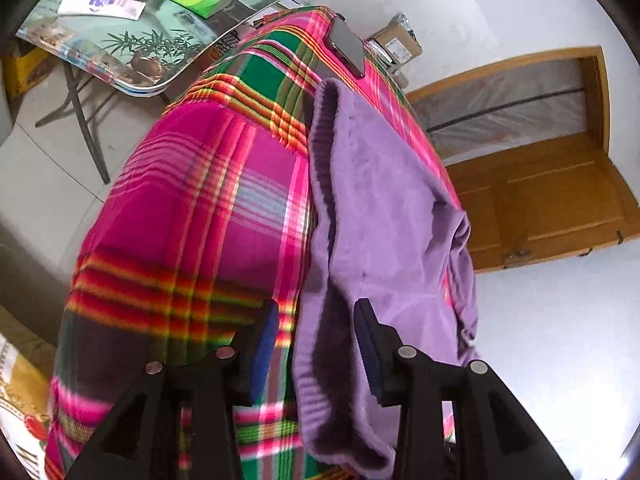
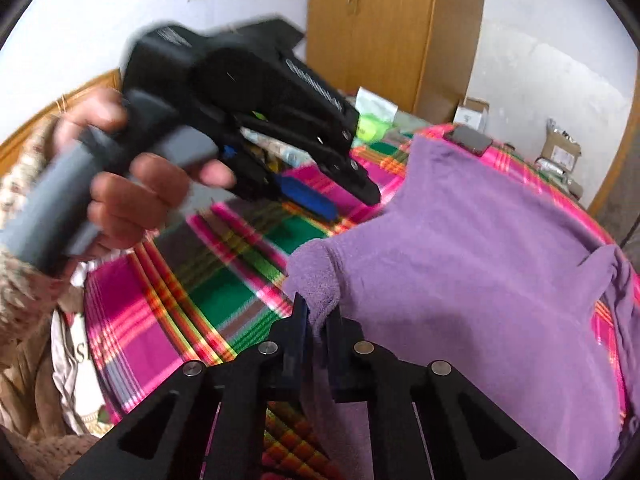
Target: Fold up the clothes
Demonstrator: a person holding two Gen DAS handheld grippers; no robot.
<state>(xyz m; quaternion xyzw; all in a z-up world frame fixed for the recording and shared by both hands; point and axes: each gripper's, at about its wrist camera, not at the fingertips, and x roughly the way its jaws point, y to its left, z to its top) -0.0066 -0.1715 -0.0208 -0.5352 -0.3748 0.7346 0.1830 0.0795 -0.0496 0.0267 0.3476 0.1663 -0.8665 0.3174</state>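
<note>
My left gripper (image 1: 316,340) is hanging open, its jaws spread, with the ribbed hem of the purple sweater (image 1: 384,200) lying between them but not pinched. The sweater is lying flat on the plaid blanket (image 1: 192,200) covering the bed, toward its right edge, below a dark phone (image 1: 347,46) at the far edge. My right gripper (image 2: 318,320) is clamping shut on a bunched near corner of the sweater.
</note>
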